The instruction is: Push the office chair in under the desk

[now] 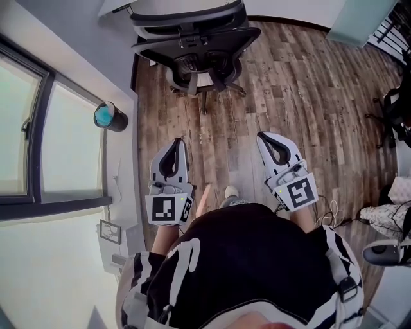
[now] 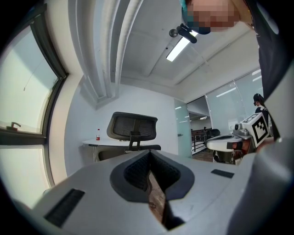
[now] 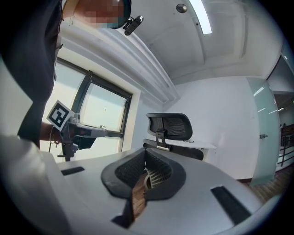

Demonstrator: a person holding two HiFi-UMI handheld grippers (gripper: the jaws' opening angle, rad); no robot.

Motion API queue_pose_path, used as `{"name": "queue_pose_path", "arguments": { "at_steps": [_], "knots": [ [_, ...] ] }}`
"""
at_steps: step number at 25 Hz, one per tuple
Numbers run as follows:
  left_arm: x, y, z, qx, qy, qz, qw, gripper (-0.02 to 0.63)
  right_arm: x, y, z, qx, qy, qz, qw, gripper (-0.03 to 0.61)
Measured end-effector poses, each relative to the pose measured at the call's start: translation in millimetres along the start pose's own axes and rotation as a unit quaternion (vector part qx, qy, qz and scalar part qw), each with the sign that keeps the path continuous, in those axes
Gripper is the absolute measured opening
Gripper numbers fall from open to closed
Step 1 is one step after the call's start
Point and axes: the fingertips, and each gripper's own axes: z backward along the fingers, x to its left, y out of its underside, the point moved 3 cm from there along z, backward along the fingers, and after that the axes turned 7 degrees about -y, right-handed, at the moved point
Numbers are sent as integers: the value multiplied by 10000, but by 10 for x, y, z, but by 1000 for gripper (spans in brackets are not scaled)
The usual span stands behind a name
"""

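The black mesh office chair (image 1: 192,48) stands on the wood floor at the top of the head view, its seat partly under the white desk (image 1: 115,8). Both grippers are held level, well short of the chair and touching nothing. My left gripper (image 1: 178,142) is shut and empty, as is my right gripper (image 1: 264,137). In the left gripper view the chair (image 2: 132,128) and desk (image 2: 92,143) lie straight beyond the closed left gripper (image 2: 149,158). The right gripper view shows the chair (image 3: 169,127) ahead of the closed right gripper (image 3: 146,159).
A window wall (image 1: 38,141) runs along the left, with a dark teal-topped cylinder (image 1: 110,117) on its sill. A small red bottle (image 2: 98,134) stands on the desk. Other chair bases (image 1: 393,119) and cables (image 1: 331,215) sit at the right. A glass partition (image 3: 266,137) is right of the desk.
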Motion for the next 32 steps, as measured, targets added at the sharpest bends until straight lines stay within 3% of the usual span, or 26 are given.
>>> {"name": "queue_pose_path", "arguments": {
  "at_steps": [17, 26, 32],
  "knots": [
    [201, 12, -159, 86, -24, -86, 9999, 8, -124, 53, -271, -46, -36, -315, 9995, 11],
    [38, -6, -261, 2, -34, -102, 9999, 8, -279, 41, -191, -116, -73, -262, 9996, 11],
    [-144, 136, -215, 99, -73, 181, 9998, 8, -390, 230, -106, -11, -184, -424, 9989, 11]
  ]
}}
